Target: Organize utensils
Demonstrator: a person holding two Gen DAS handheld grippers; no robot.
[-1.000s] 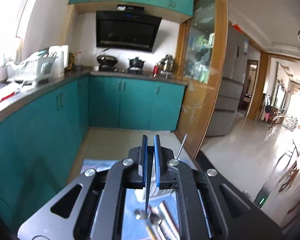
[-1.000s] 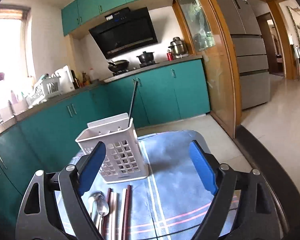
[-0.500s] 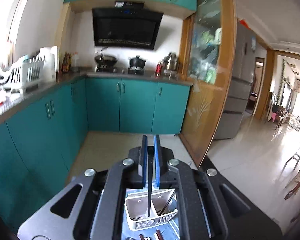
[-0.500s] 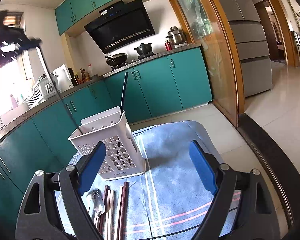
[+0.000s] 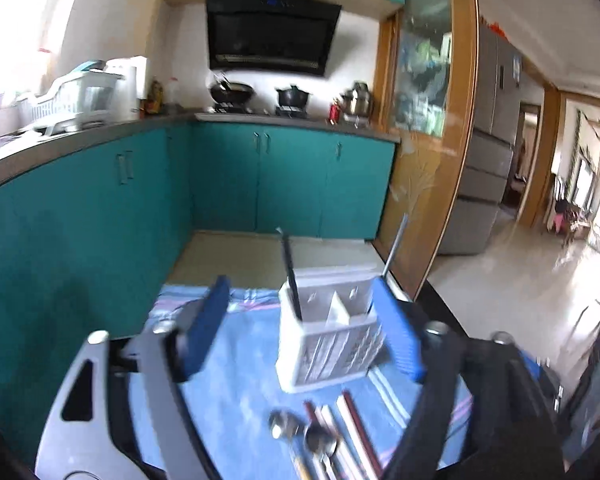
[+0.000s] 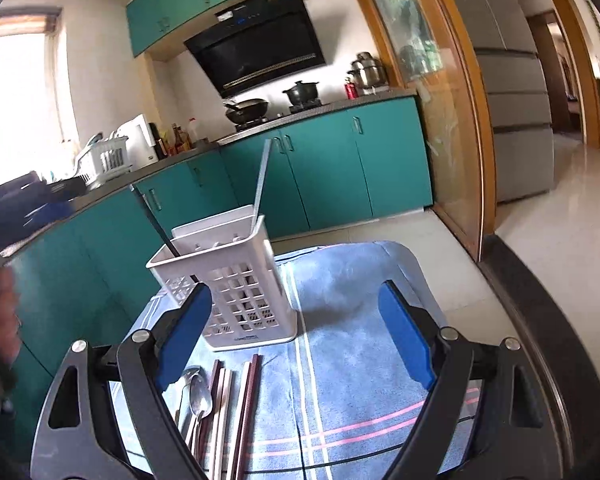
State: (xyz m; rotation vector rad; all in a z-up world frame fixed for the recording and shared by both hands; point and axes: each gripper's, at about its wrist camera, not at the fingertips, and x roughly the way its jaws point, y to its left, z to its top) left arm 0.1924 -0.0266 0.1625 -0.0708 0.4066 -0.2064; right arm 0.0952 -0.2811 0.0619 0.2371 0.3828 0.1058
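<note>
A white slotted utensil caddy (image 5: 328, 340) (image 6: 236, 280) stands on a blue towel (image 6: 360, 320). A dark chopstick (image 5: 291, 276) (image 6: 162, 232) leans in its left compartment and a light one (image 5: 394, 246) (image 6: 261, 180) in the back. Two spoons (image 5: 304, 436) (image 6: 198, 390) and several chopsticks (image 5: 352, 428) (image 6: 236, 408) lie in front of the caddy. My left gripper (image 5: 306, 332) is open and empty, just in front of the caddy. My right gripper (image 6: 296, 344) is open and empty above the towel, right of the lying utensils.
The towel covers a small round table (image 6: 540, 340). Teal kitchen cabinets (image 5: 260, 184) run along the left and back, with a stove and pots (image 6: 276, 104) on the counter. A wooden door frame (image 6: 460, 120) and tiled floor are to the right.
My left gripper has opened and let go of the dark chopstick, which now stands in the caddy. The left gripper has dropped lower and pulled back. The right gripper has hardly moved.
</note>
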